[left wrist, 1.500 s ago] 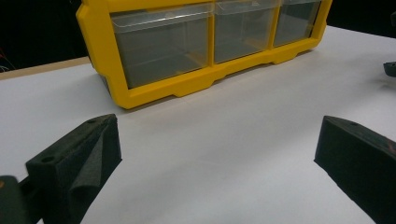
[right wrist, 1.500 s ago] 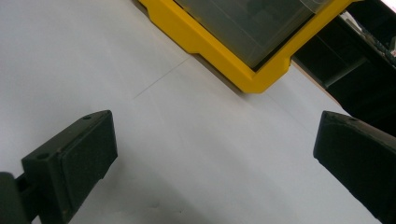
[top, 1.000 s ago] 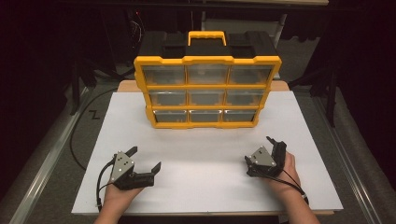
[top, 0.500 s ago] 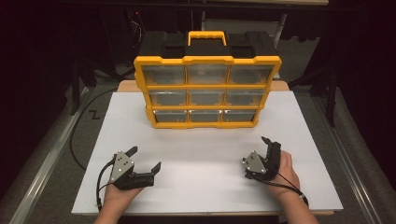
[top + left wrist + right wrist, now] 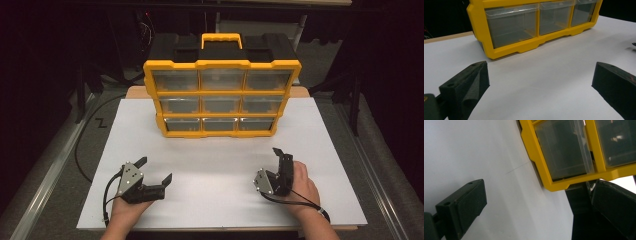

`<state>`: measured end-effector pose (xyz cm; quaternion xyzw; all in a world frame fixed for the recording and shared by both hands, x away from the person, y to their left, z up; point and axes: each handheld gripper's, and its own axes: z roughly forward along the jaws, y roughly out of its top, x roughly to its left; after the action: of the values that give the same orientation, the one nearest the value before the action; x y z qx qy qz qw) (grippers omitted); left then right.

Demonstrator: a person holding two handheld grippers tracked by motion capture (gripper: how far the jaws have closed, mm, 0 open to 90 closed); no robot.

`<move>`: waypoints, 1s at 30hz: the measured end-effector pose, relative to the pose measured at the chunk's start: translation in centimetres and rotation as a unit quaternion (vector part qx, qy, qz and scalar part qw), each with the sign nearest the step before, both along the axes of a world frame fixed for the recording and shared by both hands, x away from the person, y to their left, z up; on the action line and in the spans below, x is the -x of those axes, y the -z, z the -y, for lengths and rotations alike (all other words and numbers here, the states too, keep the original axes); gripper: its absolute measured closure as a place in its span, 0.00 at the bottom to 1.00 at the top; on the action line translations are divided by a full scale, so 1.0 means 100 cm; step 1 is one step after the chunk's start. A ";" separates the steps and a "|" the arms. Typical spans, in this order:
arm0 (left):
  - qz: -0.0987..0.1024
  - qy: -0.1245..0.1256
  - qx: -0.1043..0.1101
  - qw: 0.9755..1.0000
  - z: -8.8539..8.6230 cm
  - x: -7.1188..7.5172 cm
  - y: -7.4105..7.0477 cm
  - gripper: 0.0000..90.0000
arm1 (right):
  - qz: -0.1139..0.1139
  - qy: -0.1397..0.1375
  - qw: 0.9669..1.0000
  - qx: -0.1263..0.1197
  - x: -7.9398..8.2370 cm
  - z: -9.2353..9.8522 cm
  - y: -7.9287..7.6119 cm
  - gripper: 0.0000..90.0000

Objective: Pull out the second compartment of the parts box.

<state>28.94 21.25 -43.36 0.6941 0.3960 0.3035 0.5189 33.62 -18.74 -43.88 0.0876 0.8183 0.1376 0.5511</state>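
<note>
Organizer [image 5: 221, 97] first: the yellow nine-drawer case stands upright toward the far side of the white sheet [image 5: 215, 170], its handle on top and its clear drawer fronts facing you; every drawer you can see sits flush in its frame, so by my reading nothing has been pulled out or opened yet. Your left gripper [image 5: 150, 176] rests on the sheet well in front of the organizer and toward its left end, jaws spread wide with nothing between them; in the left gripper view the bottom row of drawers [image 5: 511, 25] lies ahead past open paper, with a clear gap between the pads [image 5: 465, 87] and the case. Your right gripper [image 5: 280, 167] sits in front of the organizer's right end, turned onto its side; its jaws stand apart and empty as well, and in the right gripper view the organizer's lower corner drawer [image 5: 564, 150] appears tilted beyond them. Neither tool touches the organizer; both are well short of it. I judge the work as barely begun: the approach, the grip on a drawer and whatever follows are all left for you to do.
</note>
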 end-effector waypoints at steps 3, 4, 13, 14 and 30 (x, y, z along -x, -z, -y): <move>0.000 0.000 0.000 1.000 0.000 0.000 0.000 0.02 | 0.010 -0.006 1.000 0.021 0.002 -0.002 -0.001 0.01; 0.000 0.000 0.000 1.000 0.000 0.000 0.000 0.02 | 0.014 -0.009 0.999 0.029 0.002 -0.004 -0.001 0.01; 0.002 0.000 0.000 1.000 0.000 0.000 0.000 0.02 | 0.025 -0.021 0.997 0.075 0.007 -0.011 0.000 0.01; 0.001 0.000 0.000 1.000 0.000 0.000 0.000 0.02 | 0.027 -0.020 0.996 0.082 0.007 -0.012 0.000 0.01; 0.006 0.002 -0.009 1.000 0.001 0.000 0.000 0.01 | 0.050 -0.053 0.988 0.135 0.017 -0.033 0.004 0.01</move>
<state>28.95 21.12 -43.39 0.6980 0.3888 0.3099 0.5153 31.94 -15.40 -44.32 -0.0379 0.8043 0.0586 0.5901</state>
